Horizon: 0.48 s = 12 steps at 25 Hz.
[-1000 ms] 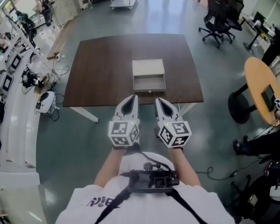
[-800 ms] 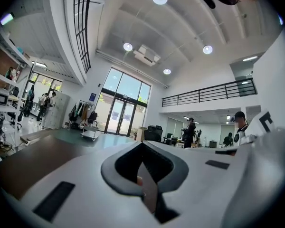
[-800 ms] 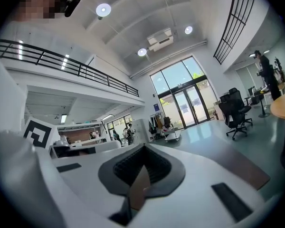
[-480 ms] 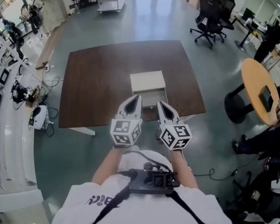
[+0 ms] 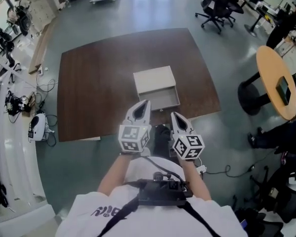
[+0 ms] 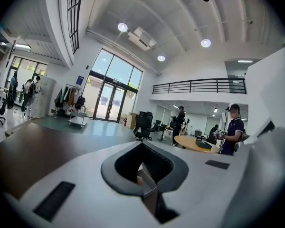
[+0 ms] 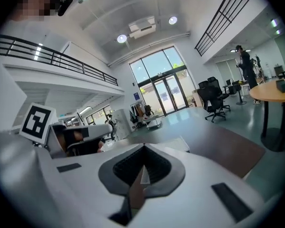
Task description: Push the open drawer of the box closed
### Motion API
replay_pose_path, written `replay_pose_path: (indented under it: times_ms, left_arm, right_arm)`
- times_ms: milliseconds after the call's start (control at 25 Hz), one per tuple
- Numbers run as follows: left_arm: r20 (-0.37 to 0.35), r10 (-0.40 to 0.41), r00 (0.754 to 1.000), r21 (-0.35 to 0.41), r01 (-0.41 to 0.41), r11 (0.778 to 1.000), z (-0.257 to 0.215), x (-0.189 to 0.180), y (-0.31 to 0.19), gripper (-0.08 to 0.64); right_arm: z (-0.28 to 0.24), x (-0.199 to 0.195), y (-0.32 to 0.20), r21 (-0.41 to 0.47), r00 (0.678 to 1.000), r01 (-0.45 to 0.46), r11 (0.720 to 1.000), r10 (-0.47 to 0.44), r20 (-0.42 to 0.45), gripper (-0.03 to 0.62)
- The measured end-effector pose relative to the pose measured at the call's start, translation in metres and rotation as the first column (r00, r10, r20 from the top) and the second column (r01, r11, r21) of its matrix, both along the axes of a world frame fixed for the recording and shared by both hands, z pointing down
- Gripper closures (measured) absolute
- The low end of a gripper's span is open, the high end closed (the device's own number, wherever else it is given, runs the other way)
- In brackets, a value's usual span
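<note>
A white box [image 5: 154, 79] lies on the dark brown table [image 5: 93, 88], near its front edge. Its drawer [image 5: 162, 99] stands pulled out toward me, and the inside looks bare. My left gripper [image 5: 145, 103] is shut, its tip just at the drawer's front left corner in the head view. Whether it touches the drawer I cannot tell. My right gripper [image 5: 174, 114] is also shut, a little short of the drawer front, over the table's edge. The left gripper view shows shut jaws [image 6: 142, 144] above the tabletop [image 6: 33, 146]. The right gripper view shows shut jaws [image 7: 143, 147] and the pale box [image 7: 179, 143] beyond.
Black office chairs [image 5: 214, 4] stand behind the table on the right. A round wooden table [image 5: 278, 85] and a seated person [image 5: 286, 135] are at the right. Benches with equipment [image 5: 10, 102] line the left wall. A cable [image 5: 222, 172] lies on the floor.
The table and box have drawn nearer in the head view. Both grippers, still shut, have closed in on the drawer front, the left tip reaching its corner.
</note>
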<state>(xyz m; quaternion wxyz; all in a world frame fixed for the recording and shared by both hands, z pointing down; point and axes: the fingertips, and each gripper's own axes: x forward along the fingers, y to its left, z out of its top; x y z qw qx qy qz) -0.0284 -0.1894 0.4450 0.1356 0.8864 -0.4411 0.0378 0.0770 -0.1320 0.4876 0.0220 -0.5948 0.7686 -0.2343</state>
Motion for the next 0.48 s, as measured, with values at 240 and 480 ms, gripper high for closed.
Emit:
replay_pose_path:
  times_ms: [240, 480]
  left_arm:
    - [0.044, 0.000, 0.999, -0.065, 0.003, 0.998, 0.040, 0.011, -0.032, 0.548]
    - [0.094, 0.018, 0.995, -0.132, -0.006, 0.991, 0.072, 0.016, -0.054, 0.548]
  right_arm:
    - [0.068, 0.013, -0.010, -0.140, 1.000, -0.001, 0.990, -0.002, -0.023, 0.597]
    - [0.124, -0.007, -0.032, -0.251, 0.997, 0.051, 0.967, -0.064, -0.041, 0.598]
